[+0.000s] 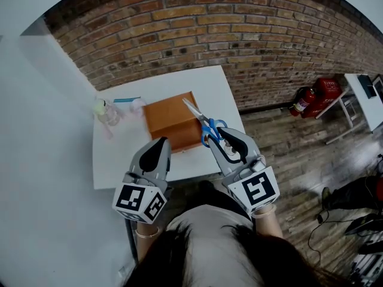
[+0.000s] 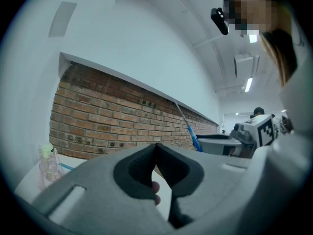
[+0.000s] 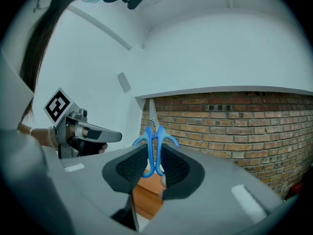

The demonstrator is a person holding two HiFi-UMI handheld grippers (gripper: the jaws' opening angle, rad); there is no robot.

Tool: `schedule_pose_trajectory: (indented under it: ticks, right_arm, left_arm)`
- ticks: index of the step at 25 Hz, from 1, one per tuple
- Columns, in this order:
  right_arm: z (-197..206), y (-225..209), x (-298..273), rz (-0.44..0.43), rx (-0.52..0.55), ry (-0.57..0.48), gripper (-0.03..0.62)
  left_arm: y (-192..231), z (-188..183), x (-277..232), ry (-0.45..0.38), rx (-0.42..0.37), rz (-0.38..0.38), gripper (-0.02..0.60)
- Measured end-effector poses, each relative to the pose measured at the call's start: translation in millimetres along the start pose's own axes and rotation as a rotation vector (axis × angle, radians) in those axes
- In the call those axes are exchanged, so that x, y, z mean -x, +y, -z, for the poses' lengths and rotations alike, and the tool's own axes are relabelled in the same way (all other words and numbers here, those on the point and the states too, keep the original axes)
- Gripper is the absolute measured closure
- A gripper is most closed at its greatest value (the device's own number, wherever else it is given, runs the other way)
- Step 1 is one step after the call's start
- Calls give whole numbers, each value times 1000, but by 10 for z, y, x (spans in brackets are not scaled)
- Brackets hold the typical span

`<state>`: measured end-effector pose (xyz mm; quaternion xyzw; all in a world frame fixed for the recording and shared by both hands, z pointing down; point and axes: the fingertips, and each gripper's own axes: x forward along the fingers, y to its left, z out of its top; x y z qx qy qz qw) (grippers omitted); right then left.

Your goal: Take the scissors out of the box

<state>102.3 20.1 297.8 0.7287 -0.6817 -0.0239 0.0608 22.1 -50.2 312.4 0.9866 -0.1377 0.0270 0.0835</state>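
Observation:
My right gripper (image 1: 213, 135) is shut on the blue handles of the scissors (image 1: 202, 123), whose silver blades point away over the brown box (image 1: 172, 121). In the right gripper view the scissors (image 3: 152, 141) stand upright between the dark pads, blades up, with the box (image 3: 146, 197) below. My left gripper (image 1: 160, 146) hovers near the box's near-left corner, over the white table (image 1: 114, 157). Its jaws (image 2: 156, 153) meet at the tips with nothing between them. The scissors (image 2: 188, 126) and the right gripper (image 2: 244, 138) show at the right of the left gripper view.
A clear plastic bottle (image 1: 108, 111) and a blue pen-like item (image 1: 127, 100) lie at the table's far left. Brick wall (image 1: 239, 34) runs behind the table. A red fire extinguisher (image 1: 305, 100) stands on the wooden floor to the right, beside a white desk (image 1: 365, 94).

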Motion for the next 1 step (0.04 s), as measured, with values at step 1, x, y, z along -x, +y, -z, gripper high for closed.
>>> schedule_pose_trajectory:
  ticks: [1]
  right_arm:
    - [3,-1,-15,1,-2,1,499]
  left_arm:
    - [11,-1,-8,0,1,0,578]
